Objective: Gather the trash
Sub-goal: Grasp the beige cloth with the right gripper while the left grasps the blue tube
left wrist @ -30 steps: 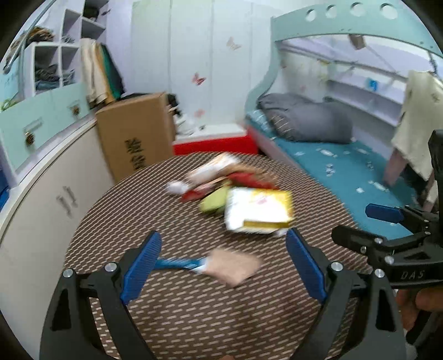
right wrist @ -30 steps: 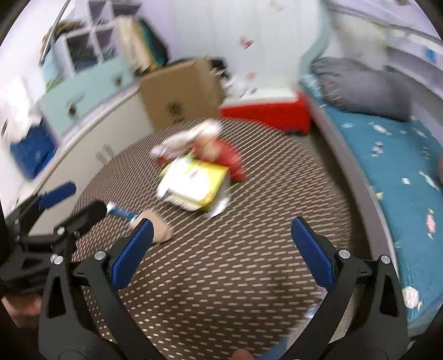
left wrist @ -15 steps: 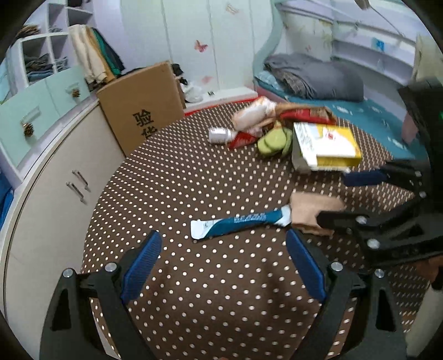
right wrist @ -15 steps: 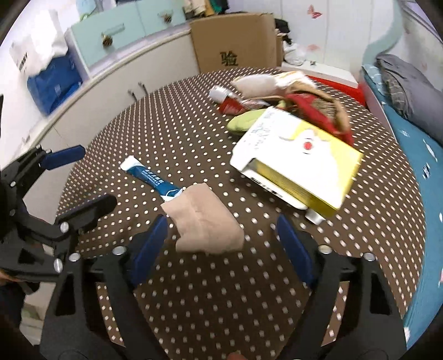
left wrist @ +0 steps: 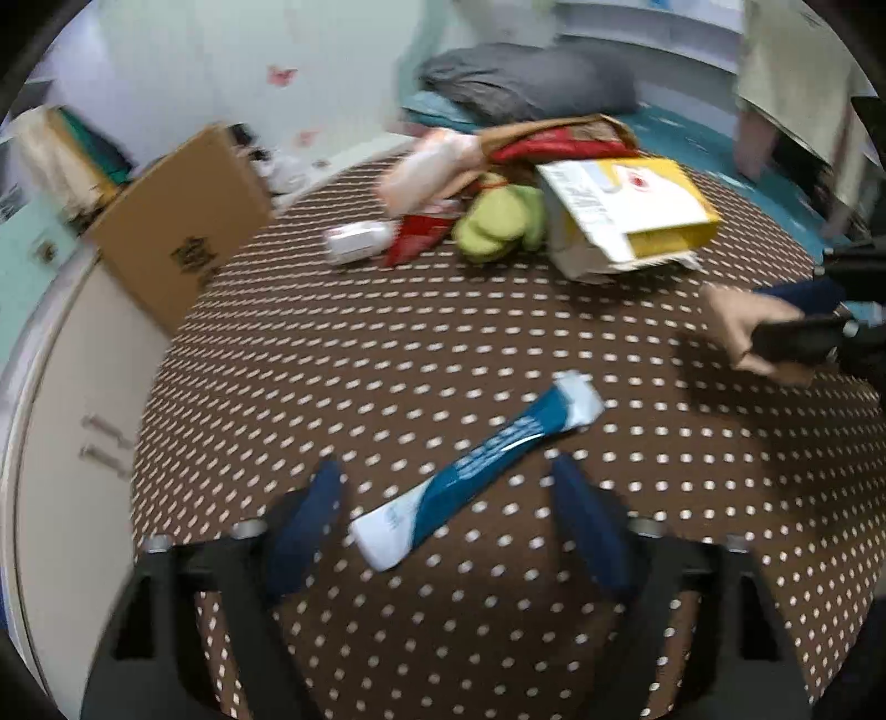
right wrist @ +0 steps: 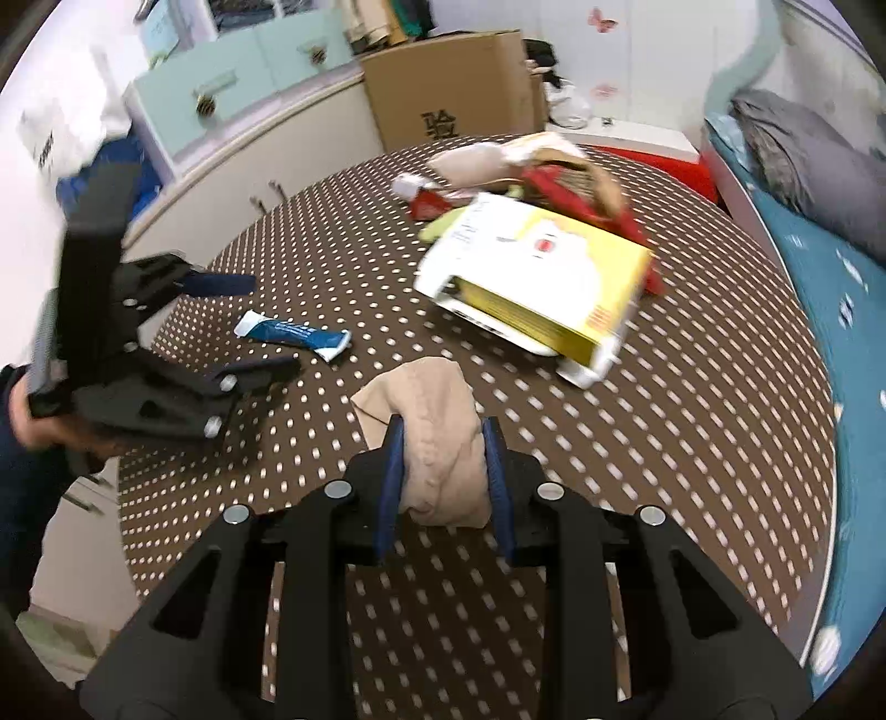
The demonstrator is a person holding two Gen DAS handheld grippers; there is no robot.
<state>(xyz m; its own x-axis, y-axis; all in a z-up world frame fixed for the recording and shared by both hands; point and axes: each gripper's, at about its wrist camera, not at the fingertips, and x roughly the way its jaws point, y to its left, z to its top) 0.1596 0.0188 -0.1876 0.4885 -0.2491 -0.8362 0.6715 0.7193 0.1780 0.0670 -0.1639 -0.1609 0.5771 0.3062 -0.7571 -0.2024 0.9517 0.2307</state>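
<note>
Round table [right wrist: 692, 421] under brown dotted cloth, bedroom setting. Right gripper [right wrist: 443, 443] closing, pads against crumpled beige wad [right wrist: 437, 437]. Left gripper [left wrist: 443, 504] closing, blue-white sachet [left wrist: 482, 471] lying flat between jaws, untouched. Yellow box [right wrist: 542, 277] farther back.

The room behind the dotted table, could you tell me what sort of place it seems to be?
Most likely a bedroom at home: a bed with a teal sheet and grey bedding lies past the table, pale cabinets with drawers line the wall, and butterfly stickers decorate it.
</note>
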